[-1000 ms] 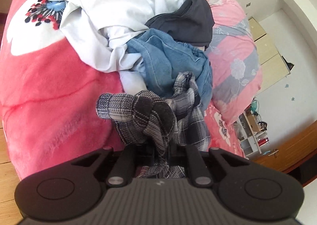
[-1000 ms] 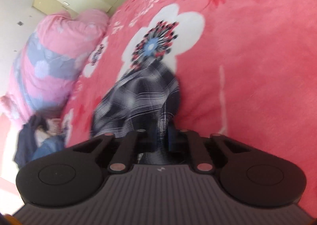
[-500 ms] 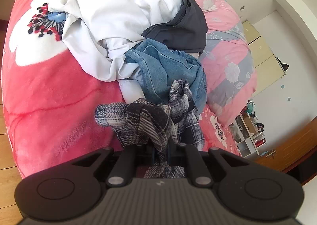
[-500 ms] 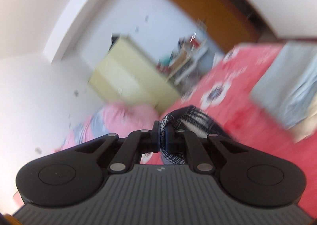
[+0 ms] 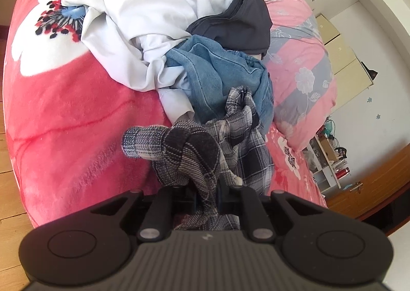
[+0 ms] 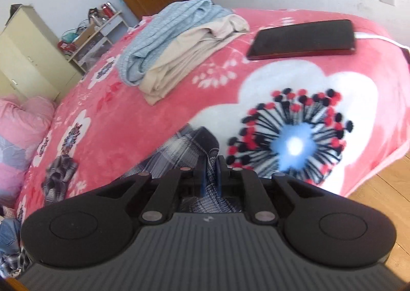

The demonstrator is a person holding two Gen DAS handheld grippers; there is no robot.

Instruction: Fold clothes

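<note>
I swung right tongs (image 6: 210,175) back down over bed (image 6: 133,121); both tongs, left tongs (image 5: 207,188) too, clamp plaid shirt (image 5: 194,152). Spreading next.

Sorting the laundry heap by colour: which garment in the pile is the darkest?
The charcoal garment on the pile's upper right, draped over the blue denim. The white shirt beside it is far lighter; the plaid garment is in both jaws.

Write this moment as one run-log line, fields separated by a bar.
step: lifting plaid shirt | left hand-held gripper: shut on shirt | right hand-held gripper: shut on shirt | unfolded pile: on bed | folded stack: on bed
</note>
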